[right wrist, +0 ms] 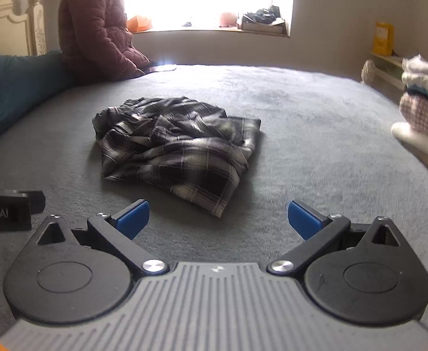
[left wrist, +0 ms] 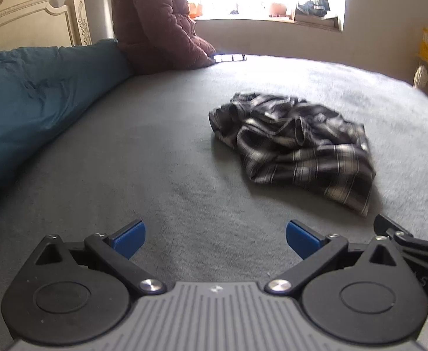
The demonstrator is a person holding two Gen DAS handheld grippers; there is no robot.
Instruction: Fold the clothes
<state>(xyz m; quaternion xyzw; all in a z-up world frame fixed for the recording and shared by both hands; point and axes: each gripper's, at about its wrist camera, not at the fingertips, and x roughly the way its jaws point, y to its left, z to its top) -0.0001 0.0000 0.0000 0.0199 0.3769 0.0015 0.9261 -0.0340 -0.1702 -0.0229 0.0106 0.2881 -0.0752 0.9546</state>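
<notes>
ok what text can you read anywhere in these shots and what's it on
"bot.AI", cut off at the frame edge: white letters on the left gripper, seen in the right wrist view.
Yellow box on the shelf: print too blurred to read.
Small mark on the right gripper body: a logo, no letters.
Plaid garment, bed: no text.

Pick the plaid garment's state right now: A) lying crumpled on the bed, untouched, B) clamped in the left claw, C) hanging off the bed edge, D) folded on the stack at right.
A: the plaid garment lies bunched on the grey bed, while the left claw and right claw are both open and short of it.
</notes>
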